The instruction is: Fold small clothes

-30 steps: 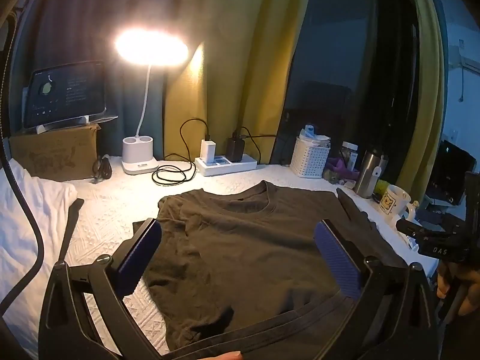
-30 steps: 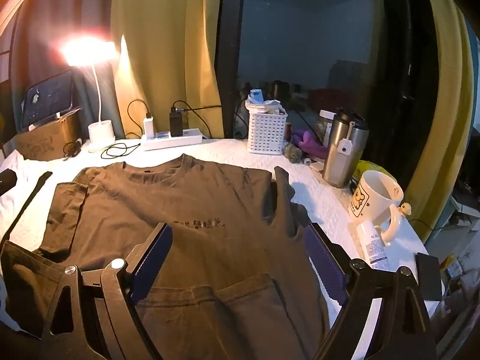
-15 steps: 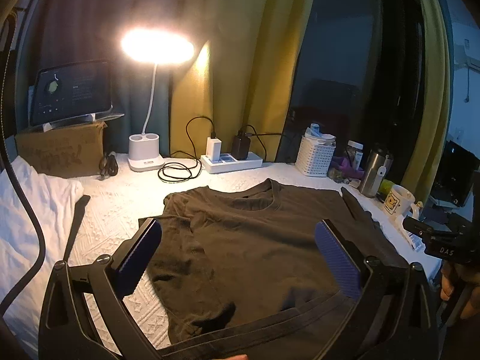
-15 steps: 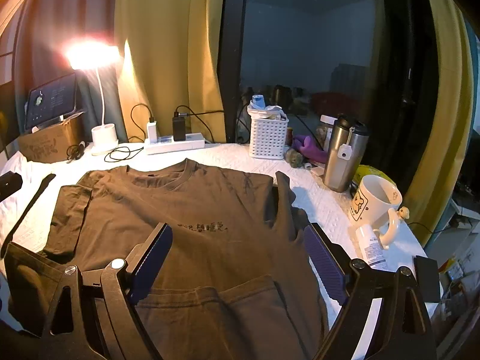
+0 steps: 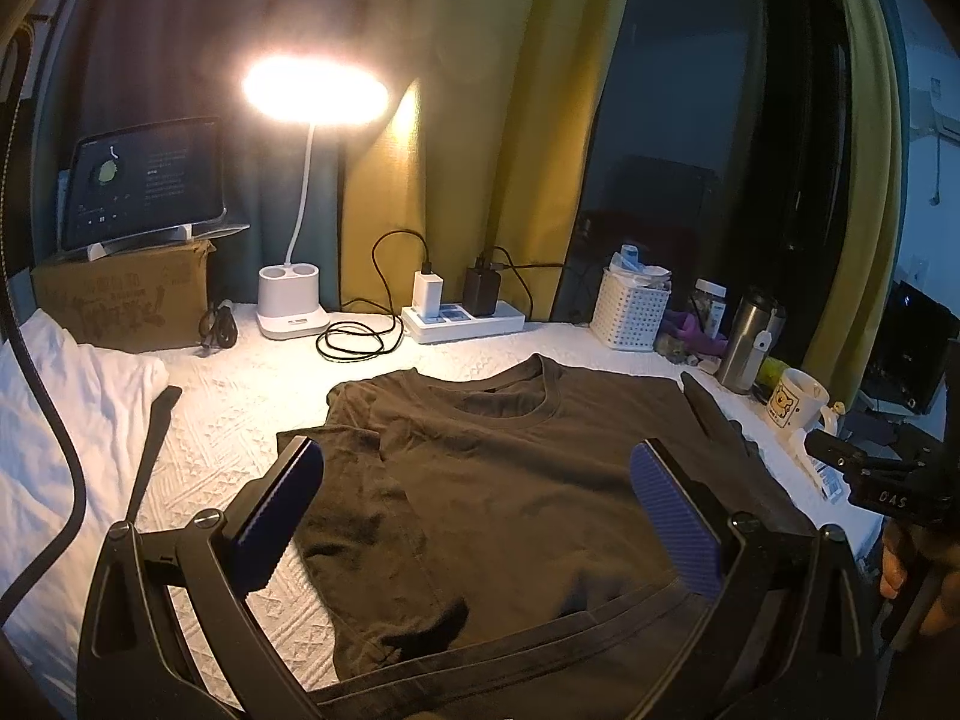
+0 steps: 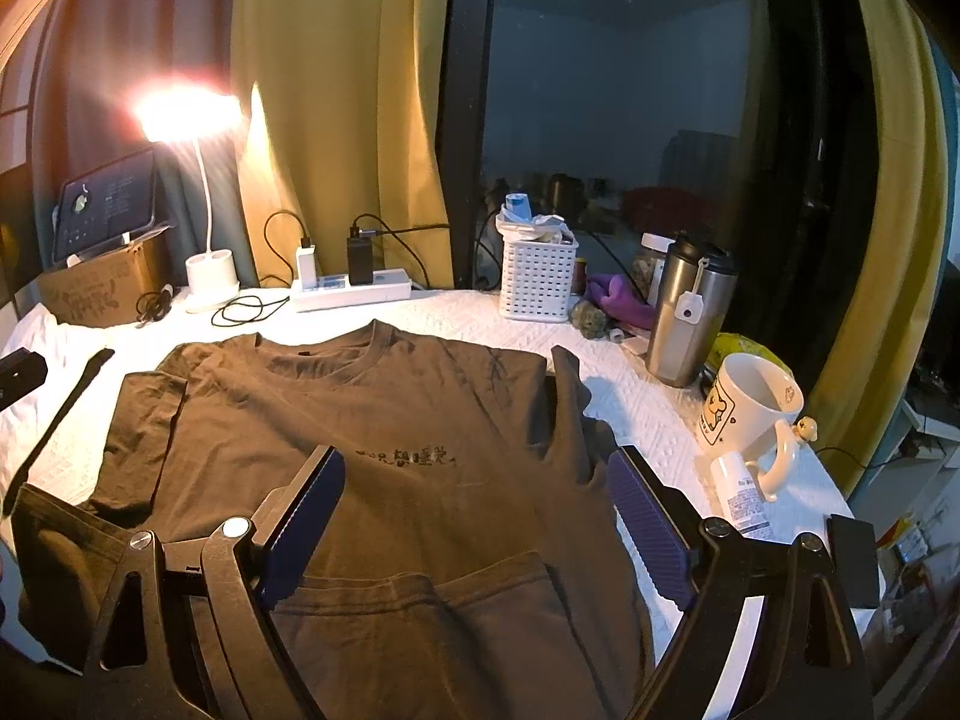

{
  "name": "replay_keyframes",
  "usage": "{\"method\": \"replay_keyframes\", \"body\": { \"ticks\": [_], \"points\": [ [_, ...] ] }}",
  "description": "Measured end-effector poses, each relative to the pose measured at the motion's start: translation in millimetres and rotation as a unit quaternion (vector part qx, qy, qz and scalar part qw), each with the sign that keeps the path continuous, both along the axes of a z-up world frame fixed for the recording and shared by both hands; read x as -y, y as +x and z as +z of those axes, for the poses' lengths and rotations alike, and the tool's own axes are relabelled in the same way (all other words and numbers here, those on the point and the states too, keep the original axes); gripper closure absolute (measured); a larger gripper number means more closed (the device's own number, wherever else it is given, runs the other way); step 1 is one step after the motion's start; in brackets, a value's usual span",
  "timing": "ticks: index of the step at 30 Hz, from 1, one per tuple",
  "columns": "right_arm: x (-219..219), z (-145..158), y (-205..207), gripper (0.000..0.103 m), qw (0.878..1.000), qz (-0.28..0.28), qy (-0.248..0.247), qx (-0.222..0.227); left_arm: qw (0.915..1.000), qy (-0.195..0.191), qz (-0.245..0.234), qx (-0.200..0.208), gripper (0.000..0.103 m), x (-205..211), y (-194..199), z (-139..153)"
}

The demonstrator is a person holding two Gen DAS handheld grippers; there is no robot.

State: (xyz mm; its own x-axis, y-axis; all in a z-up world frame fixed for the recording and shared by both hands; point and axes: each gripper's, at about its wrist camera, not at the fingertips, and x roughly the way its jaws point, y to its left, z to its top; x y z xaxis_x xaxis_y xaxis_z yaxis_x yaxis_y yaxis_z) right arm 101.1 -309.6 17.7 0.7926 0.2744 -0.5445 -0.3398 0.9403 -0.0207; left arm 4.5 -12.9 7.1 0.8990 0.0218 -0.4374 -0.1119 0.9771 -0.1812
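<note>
Left wrist view. Dark brown T-shirt (image 5: 528,480) lies flat, front up, on the white textured bench (image 5: 240,396), collar toward the curtains, hem toward the camera. Left claw (image 5: 480,516) hovers above the lower body of the shirt, jaws spread wide, nothing between them. Shirt's left sleeve (image 5: 342,450) is folded inward onto the chest, rumpled, just ahead of the left fingertip. Far side of the bench: desk lamp (image 5: 294,300), power strip (image 5: 462,321), white basket (image 5: 630,315), steel tumbler (image 5: 747,342), mug (image 5: 792,405). The right claw's body shows at the frame's right edge, held off the bench; from here I cannot tell its jaw spacing.

Right wrist view. Right claw (image 6: 474,516) also spread wide and empty, above the shirt (image 6: 384,420) below the printed chest text (image 6: 414,456). Shirt's right sleeve (image 6: 570,396) is turned in along the side seam, standing in a raised ridge just ahead of the right fingertip. Hem (image 6: 420,588) bunches in a doubled band directly under the claw. Mug (image 6: 750,414) and tumbler (image 6: 690,312) stand near the shirt's right edge.

Judgement: the shirt's long axis runs straight away from both claws, collar far, hem near. Sleeves look already turned in, so the likely next step is a hem-to-collar fold; each claw is nearest its own hem corner and would need to drop and close there. Mug sits close enough to snag on a wide swing.
</note>
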Motion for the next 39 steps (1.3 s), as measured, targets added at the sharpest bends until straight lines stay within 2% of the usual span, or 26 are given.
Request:
{"method": "replay_keyframes", "body": {
  "ticks": [39],
  "points": [
    [-5,6,14,0.013,1.000,0.006,-0.007,0.000,0.9999,0.009,-0.009,-0.001,0.002,5,13,8]
  ]
}}
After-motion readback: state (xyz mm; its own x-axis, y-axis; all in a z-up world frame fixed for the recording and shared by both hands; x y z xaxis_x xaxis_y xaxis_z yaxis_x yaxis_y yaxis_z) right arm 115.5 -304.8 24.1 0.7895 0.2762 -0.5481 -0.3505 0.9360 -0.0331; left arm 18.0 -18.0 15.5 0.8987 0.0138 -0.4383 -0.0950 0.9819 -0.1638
